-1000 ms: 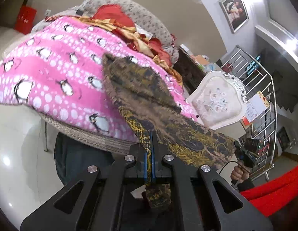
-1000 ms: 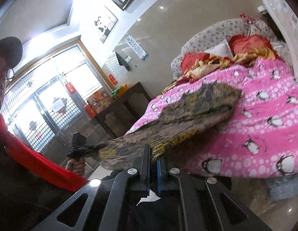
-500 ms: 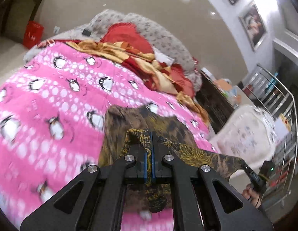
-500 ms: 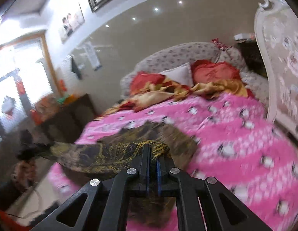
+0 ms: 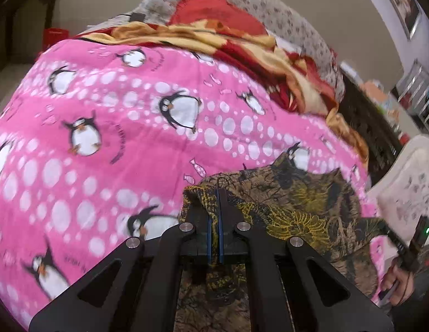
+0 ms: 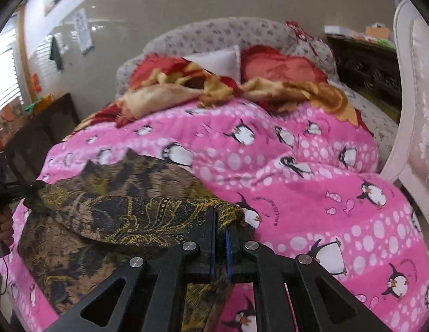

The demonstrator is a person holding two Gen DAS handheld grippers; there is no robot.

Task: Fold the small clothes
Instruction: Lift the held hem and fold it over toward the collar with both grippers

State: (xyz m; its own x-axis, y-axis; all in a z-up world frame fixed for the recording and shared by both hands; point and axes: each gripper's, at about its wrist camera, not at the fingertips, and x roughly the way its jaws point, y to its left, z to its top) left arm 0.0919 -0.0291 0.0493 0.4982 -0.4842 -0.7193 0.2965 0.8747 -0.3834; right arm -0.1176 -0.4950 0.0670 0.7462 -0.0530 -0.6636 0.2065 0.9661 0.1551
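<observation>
Both grippers clamped on the same dark brown-and-gold patterned garment point(image 6: 123, 215): left gripper point(image 5: 214, 193) pinches one corner, right gripper point(image 6: 220, 213) pinches the other. Held edge spans between them, raised just above the pink penguin blanket point(image 5: 103, 138); rest of the cloth lies flat on the blanket near the bed's foot. Red-and-gold blanket point(image 6: 214, 88) is bunched well behind, by the grey headboard point(image 6: 214, 33).
</observation>
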